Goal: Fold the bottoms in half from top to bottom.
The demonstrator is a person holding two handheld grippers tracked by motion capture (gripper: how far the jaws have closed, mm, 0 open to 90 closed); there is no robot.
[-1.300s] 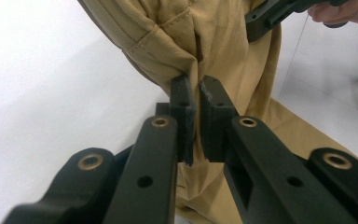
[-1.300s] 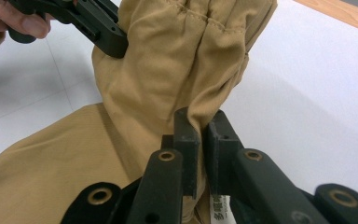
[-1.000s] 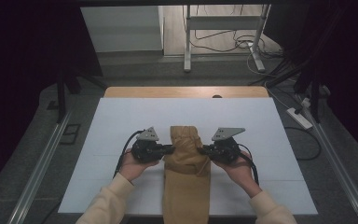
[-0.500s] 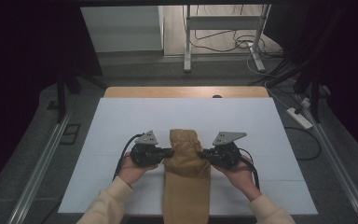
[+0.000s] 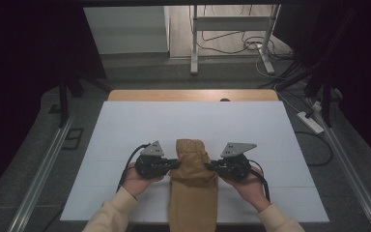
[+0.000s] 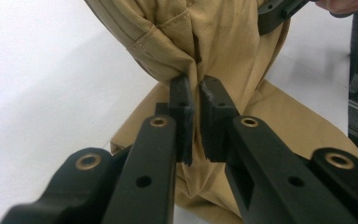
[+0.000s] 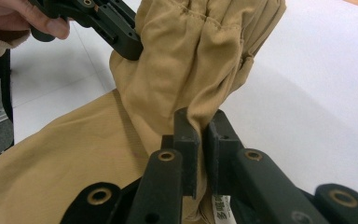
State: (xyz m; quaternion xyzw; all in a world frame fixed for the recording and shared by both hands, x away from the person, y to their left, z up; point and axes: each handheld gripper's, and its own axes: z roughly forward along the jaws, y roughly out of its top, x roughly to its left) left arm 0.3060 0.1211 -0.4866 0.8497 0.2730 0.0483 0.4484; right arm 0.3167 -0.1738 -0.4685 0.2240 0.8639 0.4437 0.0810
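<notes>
Both grippers are on the tan trousers (image 5: 193, 188), which lie lengthwise down the middle of the white table (image 5: 125, 125) with the near end hanging off the front edge. Left gripper (image 5: 175, 163) comes in from the left side, right gripper (image 5: 210, 166) from the right, both at about the same height on the cloth, just below the bunched far end. In the left gripper view the jaws are nearly closed with a fold of the trousers (image 6: 214, 42) pinched between the pads, and the fabric rises in a gathered hump above them. The right gripper view shows the same: jaws almost together, a pleat of the trousers (image 7: 200, 65) clamped between them, a white label (image 7: 221, 210) peeking out below. In the right gripper view the left gripper (image 7: 130, 44) is biting the opposite edge, held by the person's hand (image 7: 9, 23). My read: the grasp step is done, both sides are secured and the gathered end is lifted off the table, looks like mid-fold, with the far portion being brought over the rest. Left to do, as I judge it: carry that end across, lay it flat, release, then probably another fold, since most of the length is unfolded and overhanging. Can't tell if the raised part is waistband or cuffs.
</notes>
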